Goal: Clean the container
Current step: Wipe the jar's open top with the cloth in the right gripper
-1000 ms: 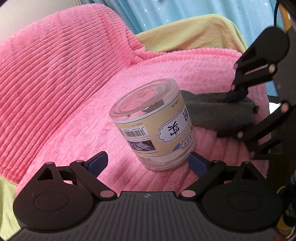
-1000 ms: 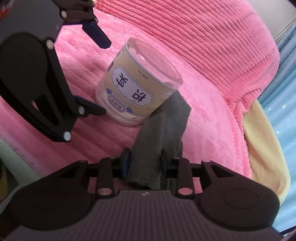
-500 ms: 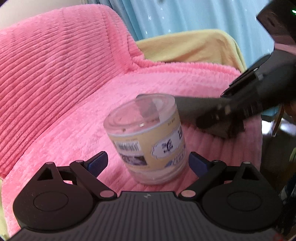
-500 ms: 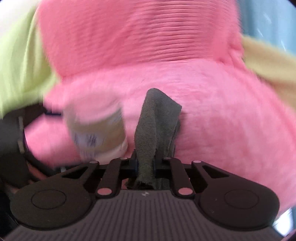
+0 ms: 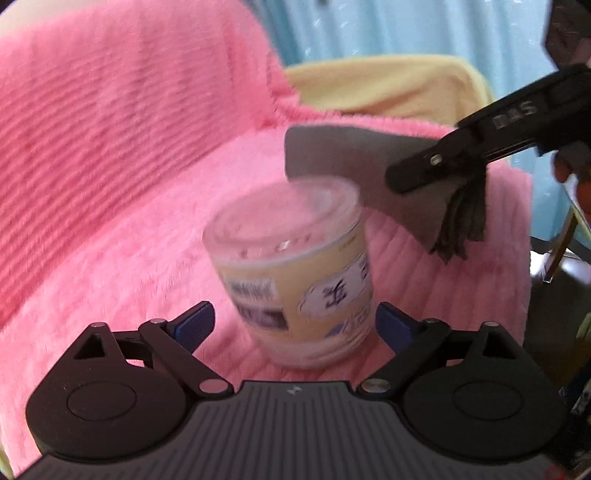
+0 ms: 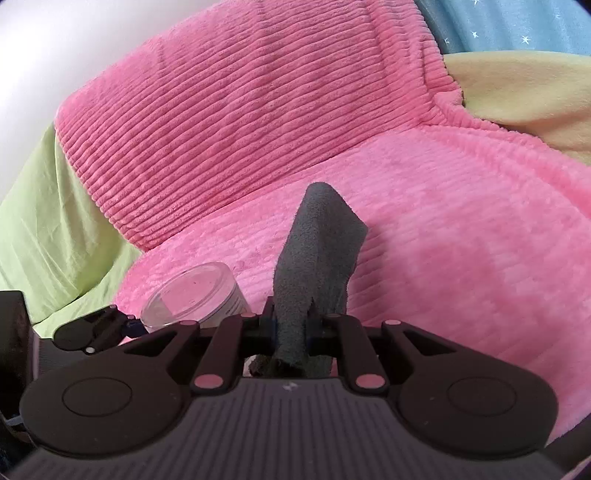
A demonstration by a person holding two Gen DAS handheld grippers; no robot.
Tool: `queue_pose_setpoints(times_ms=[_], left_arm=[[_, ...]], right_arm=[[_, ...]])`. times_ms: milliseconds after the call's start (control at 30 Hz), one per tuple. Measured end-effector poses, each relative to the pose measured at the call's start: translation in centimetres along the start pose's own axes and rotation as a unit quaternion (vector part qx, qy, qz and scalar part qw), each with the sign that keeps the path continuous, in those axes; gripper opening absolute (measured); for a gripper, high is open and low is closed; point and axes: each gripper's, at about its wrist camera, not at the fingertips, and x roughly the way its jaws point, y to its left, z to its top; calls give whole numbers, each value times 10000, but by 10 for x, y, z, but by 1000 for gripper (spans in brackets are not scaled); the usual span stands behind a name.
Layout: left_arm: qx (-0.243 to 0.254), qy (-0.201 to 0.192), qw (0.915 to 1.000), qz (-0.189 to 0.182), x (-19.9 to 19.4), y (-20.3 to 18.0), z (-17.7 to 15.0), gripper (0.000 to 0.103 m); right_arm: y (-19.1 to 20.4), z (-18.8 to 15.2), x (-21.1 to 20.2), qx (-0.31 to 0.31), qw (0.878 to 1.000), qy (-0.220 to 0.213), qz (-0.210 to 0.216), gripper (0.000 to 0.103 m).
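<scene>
Pink blanket (image 6: 461, 236): We are viewing a ribbed pink covering, the largest thing in both views, spreading over seat and backrest and bearing everything else.
Green sheet (image 6: 44, 236): We are seeing it lying at the far left in the right wrist view.
Yellow cloth (image 5: 388, 85): We are seeing it lying at the far edge, in front of a blue curtain (image 5: 424, 29).
Container (image 5: 295, 269): We are observing a clear lidded jar with a cream label, standing on the blanket and leaning slightly; motion is blurring it.
Grey cloth (image 6: 317, 266): We are seeing a folded rag sticking forward out of the right gripper.
Left gripper (image 5: 295, 325): We are seeing its jaws standing spread, one blue pad on each side of the container's base; blur is keeping us from telling whether either pad is touching.
Right gripper (image 6: 291, 328): We are seeing its jaws clamped tight on the cloth.
Cloth and container: In the left wrist view the cloth is hanging just above and to the far right of the lid, its free corner overlapping the rim; contact is not showing clearly.
Progress: We are judging that wiping is close at hand or under way; the pictures are not settling how much surface is already clean, and no dirt is showing.
</scene>
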Motion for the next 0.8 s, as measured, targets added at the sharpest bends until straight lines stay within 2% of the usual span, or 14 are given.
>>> queue_pose_setpoints(times_ms=[133,233,433,567,667,800], left_arm=[[-378,232,9985,-327,9,13,-1,102],[-466,535,9969,-348,19,16,-7,103],[-612,300,9972,-320,16,18,-19,103],[-548,327,9977,-234,15,12,-14,102],[-514,31,9969,-593,5,18,-10,102],[-976,-74,9919,-810,9,34,-10,102]], right_arm=[[2,1,3,-50,10000,41,65,11],[2,0,5,-73,9999,95,81,11],[2,-2,6,-87,9998,149,117,11],[2,-1,7,-136,9997,167,85,11],[2,-1,6,-138,9998,129,62,11],[1,-2,5,-116,9999,119,30,11]])
